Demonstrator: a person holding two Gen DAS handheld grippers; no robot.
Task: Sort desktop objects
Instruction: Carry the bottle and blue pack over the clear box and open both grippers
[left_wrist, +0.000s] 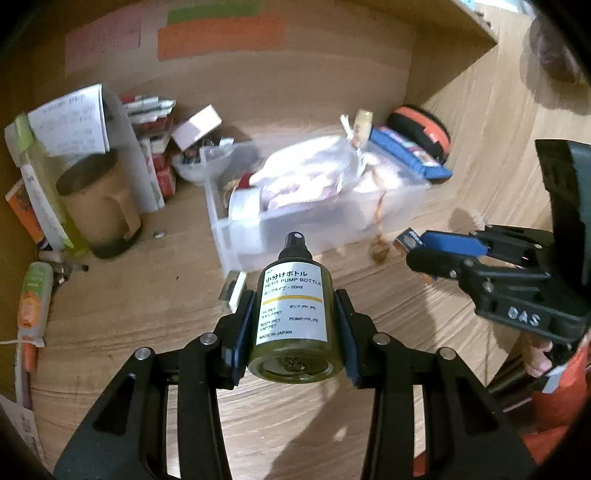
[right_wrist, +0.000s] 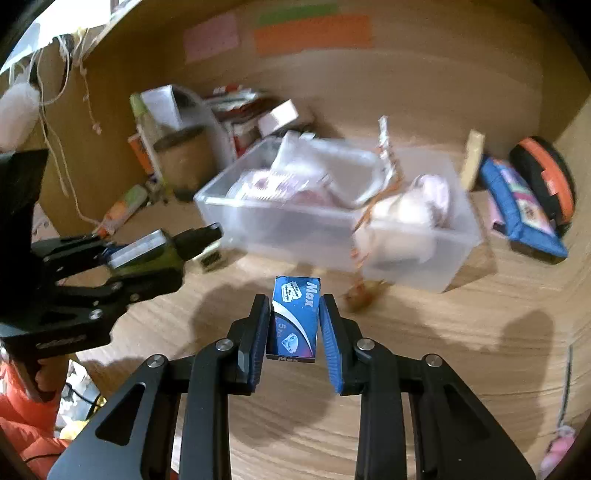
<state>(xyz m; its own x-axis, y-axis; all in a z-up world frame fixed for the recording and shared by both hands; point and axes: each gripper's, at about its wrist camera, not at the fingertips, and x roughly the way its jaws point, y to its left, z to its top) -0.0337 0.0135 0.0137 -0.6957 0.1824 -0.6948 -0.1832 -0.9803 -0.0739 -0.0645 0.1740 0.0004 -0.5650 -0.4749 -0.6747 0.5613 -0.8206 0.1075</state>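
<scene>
My left gripper is shut on a small olive-green pump bottle with a white label and black spray cap, held above the wooden desk. It also shows at the left of the right wrist view. My right gripper is shut on a small blue "Max" razor-blade box, held above the desk; it appears at the right of the left wrist view. A clear plastic bin with packets and tape inside stands just ahead of both grippers, also in the right wrist view.
A brown mug, papers and red boxes stand at the back left. A glue tube lies at the left. A blue pouch and an orange-black round case lie right of the bin. A small brown object lies before the bin.
</scene>
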